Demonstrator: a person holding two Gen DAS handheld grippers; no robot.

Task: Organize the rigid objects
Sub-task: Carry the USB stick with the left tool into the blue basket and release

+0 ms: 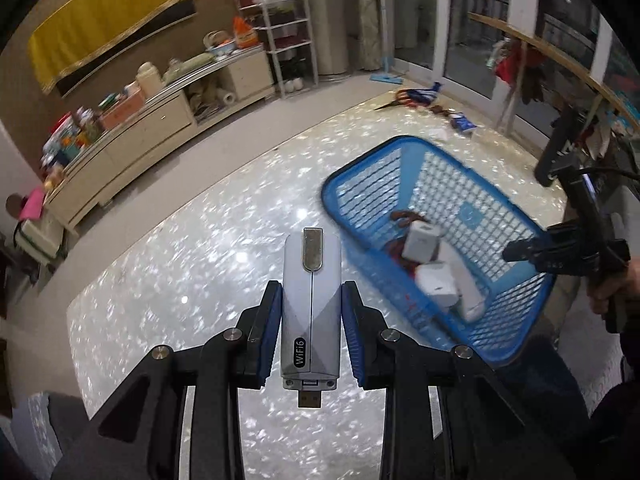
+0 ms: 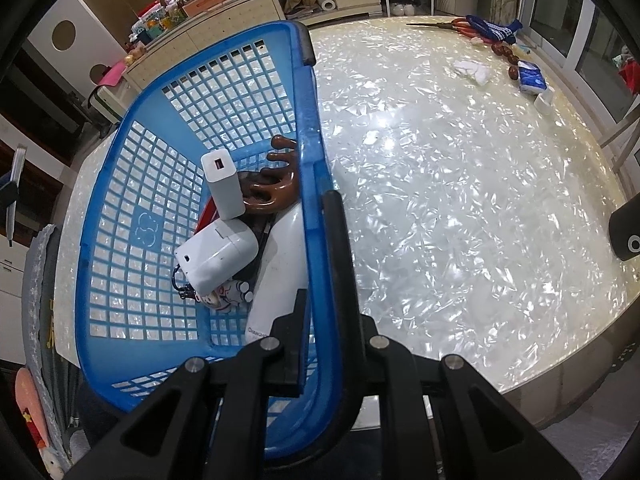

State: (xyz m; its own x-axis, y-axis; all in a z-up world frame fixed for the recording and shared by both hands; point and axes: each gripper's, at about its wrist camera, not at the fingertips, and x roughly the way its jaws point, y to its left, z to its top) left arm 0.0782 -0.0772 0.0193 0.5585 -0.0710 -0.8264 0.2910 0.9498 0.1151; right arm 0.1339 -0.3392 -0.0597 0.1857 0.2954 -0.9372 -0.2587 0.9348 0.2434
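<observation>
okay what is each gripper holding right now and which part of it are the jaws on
The left gripper holds the white WiFi6 USB dongle by its long sides, near mid-body. The right gripper clamps the blue basket's side wall at the rim.

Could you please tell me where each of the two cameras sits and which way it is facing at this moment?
Left wrist: on the left gripper, looking forward and down over the table; its jaws clamp a WiFi dongle; the right gripper shows at right.
Right wrist: on the right gripper, looking along the blue basket rim, which its jaws pinch.
Shared: basket, white chargers, table.
</observation>
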